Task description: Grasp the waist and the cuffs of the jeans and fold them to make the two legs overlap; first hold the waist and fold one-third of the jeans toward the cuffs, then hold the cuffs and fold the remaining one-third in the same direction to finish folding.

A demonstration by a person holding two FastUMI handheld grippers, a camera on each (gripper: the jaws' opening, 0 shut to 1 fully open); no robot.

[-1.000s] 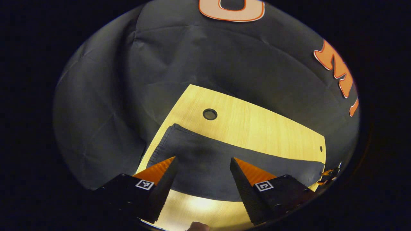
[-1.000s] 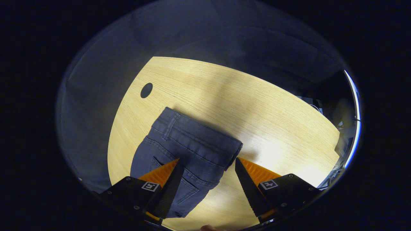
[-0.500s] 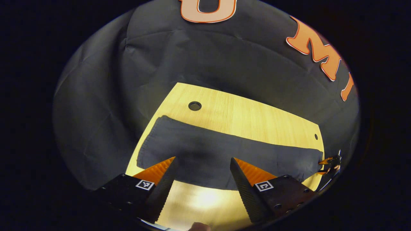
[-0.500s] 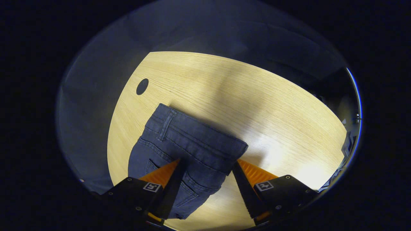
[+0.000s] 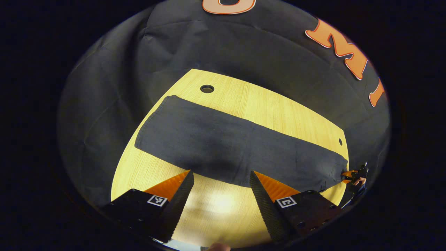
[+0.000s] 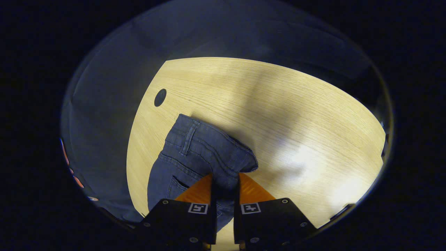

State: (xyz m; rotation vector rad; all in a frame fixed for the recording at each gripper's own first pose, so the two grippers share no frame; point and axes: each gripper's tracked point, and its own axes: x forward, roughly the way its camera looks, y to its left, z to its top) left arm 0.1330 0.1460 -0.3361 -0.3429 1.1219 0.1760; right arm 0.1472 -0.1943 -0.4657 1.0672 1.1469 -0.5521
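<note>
**Right gripper pinched on waist, left wide and empty**

Jeans [image 5: 237,150] lie flat along the wooden table [image 6: 278,115], cuff end at the far left in the left gripper view. Right gripper [image 6: 224,183] has its fingers closed on the waistband [image 6: 216,150], denim bunched between them. Left gripper [image 5: 220,190] hangs spread over bare table, just short of the leg edge, holding nothing. Denim looks soft but fairly heavy, so it'll likely drape and drag. Best hold: thick waistband seam and cuff hems, not the loose mid-leg.
</note>
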